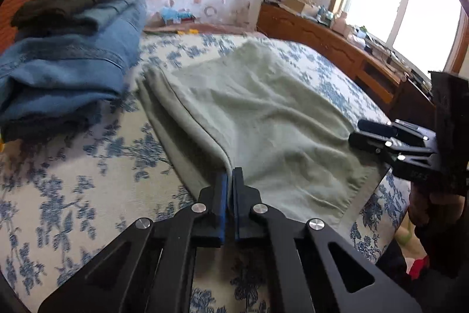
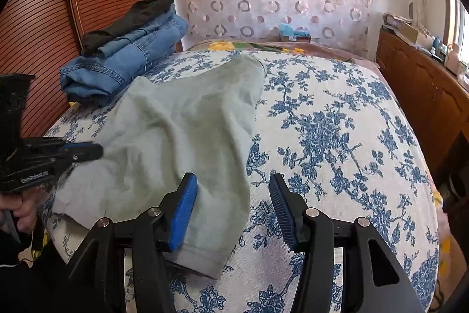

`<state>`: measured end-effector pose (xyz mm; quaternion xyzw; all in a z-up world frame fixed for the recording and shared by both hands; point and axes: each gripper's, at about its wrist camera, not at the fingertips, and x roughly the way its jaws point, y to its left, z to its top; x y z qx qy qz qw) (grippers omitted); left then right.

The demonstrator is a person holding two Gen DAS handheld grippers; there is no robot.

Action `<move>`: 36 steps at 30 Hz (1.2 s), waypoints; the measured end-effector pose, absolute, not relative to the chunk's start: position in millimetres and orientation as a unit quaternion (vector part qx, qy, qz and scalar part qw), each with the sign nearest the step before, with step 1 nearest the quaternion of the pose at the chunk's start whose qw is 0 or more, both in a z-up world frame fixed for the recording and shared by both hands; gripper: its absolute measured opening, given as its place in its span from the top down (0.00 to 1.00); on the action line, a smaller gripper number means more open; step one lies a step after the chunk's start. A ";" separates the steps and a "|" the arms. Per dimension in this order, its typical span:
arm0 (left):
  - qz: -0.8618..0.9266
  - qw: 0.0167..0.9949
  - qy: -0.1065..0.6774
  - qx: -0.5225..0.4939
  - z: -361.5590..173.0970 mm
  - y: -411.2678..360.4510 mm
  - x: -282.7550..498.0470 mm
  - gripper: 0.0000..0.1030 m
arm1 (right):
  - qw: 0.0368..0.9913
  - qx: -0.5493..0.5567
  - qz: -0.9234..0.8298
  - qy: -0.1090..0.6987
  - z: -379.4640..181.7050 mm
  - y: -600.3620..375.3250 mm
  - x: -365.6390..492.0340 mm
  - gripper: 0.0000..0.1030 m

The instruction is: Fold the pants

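Observation:
Pale green pants lie spread on the bed, folded over along their left side. My left gripper is shut, and the folded edge of the pants runs straight into its blue pads; in the right wrist view this left gripper sits at the pants' left edge. My right gripper stands open over the near right corner of the pants, its left finger above the cloth and its right finger above the bedcover. In the left wrist view, the right gripper reaches onto the pants from the right.
A stack of folded blue jeans topped by a black garment lies at the far left of the bed. The bedcover is white with blue flowers. A wooden dresser runs along the right, and a slatted wooden panel stands at the left.

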<state>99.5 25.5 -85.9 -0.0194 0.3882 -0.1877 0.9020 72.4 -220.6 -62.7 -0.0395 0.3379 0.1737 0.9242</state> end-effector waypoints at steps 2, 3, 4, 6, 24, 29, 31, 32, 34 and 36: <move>-0.183 0.901 0.393 -0.017 -85.3 28.2 97.2 0.96 | 0.924 -0.041 0.173 0.340 -63.4 -220.1 71.9 0.48; -0.180 0.902 0.393 -0.015 -86.1 29.1 96.4 0.96 | 0.923 -0.041 0.173 0.341 -63.9 -219.8 71.9 0.48; -0.180 0.901 0.395 -0.014 -86.6 28.7 95.8 0.96 | 0.922 -0.042 0.174 0.342 -64.5 -219.3 71.8 0.48; -0.176 0.900 0.398 -0.012 -89.1 30.4 95.8 0.96 | 0.921 -0.043 0.173 0.345 -66.1 -219.0 72.0 0.48; -0.160 0.907 0.389 -0.003 -81.7 29.2 99.0 0.31 | 0.920 -0.059 0.165 0.350 -71.5 -219.7 60.2 0.48; -0.161 0.907 0.390 0.004 -82.7 24.7 94.4 0.31 | 0.922 -0.056 0.163 0.348 -71.3 -221.5 56.9 0.48; -0.157 0.907 0.391 0.008 -82.9 24.1 91.9 0.31 | 0.923 -0.054 0.164 0.345 -70.2 -223.1 52.7 0.48; -0.158 0.907 0.391 0.008 -82.8 24.1 90.2 0.31 | 0.923 -0.053 0.166 0.344 -69.4 -223.8 50.4 0.48; -0.159 0.907 0.391 0.008 -82.6 23.8 87.3 0.31 | 0.923 -0.049 0.169 0.342 -67.5 -225.8 45.9 0.48; -0.159 0.907 0.391 0.008 -82.6 23.3 84.0 0.31 | 0.922 -0.048 0.172 0.343 -65.8 -227.9 42.3 0.48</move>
